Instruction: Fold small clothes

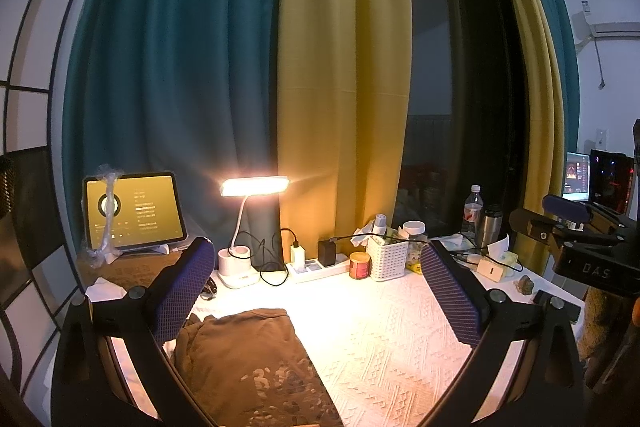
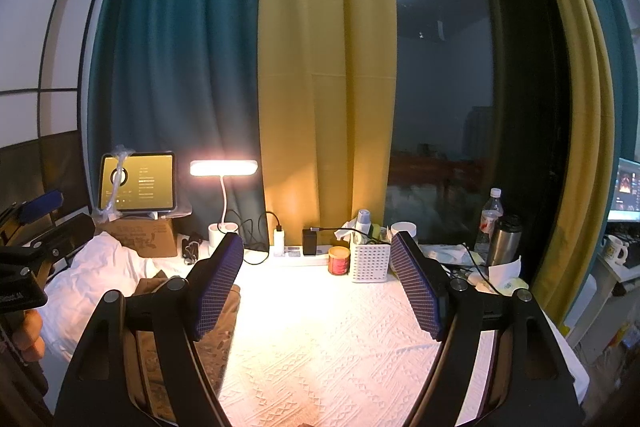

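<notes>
Both the left gripper and right gripper hold their fingers wide, gripping nothing, above the desk. Bare white cover lies between them. The folded brown garment sits left, its long axis running toward the lamp.

The left gripper hangs with jaws wide apart above a white cloth. A folded brown garment lies just before the lit lamp.
</notes>
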Action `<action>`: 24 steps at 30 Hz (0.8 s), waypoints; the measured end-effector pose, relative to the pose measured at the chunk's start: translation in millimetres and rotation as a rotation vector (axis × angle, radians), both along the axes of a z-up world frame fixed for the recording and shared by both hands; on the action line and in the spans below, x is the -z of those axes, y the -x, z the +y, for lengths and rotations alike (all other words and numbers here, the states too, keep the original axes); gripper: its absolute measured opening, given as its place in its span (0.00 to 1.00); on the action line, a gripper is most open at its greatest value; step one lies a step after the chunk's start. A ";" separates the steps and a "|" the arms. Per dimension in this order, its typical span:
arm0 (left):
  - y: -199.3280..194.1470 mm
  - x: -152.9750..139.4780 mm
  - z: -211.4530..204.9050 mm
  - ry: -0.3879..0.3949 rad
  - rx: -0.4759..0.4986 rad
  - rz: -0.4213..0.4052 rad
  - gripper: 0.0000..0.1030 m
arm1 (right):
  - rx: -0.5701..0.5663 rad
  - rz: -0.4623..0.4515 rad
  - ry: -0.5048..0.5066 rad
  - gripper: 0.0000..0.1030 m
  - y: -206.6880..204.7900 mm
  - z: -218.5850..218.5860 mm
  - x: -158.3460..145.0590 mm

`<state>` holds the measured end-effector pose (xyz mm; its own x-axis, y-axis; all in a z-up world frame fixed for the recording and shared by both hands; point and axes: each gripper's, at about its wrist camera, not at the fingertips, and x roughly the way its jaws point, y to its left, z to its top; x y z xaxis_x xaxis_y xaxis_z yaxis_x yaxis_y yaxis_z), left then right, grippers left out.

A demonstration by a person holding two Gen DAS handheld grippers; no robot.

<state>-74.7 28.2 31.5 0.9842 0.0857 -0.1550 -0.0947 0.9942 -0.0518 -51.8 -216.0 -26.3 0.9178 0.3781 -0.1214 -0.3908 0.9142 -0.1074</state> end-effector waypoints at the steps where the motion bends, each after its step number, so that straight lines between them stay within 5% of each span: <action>1: -0.3 -0.1 0.2 0.000 0.001 0.000 0.98 | 0.000 0.000 0.000 0.77 0.2 0.1 0.0; 24: -2.2 -0.5 5.1 0.010 0.003 0.007 0.98 | 0.002 0.001 0.001 0.77 0.5 1.7 0.3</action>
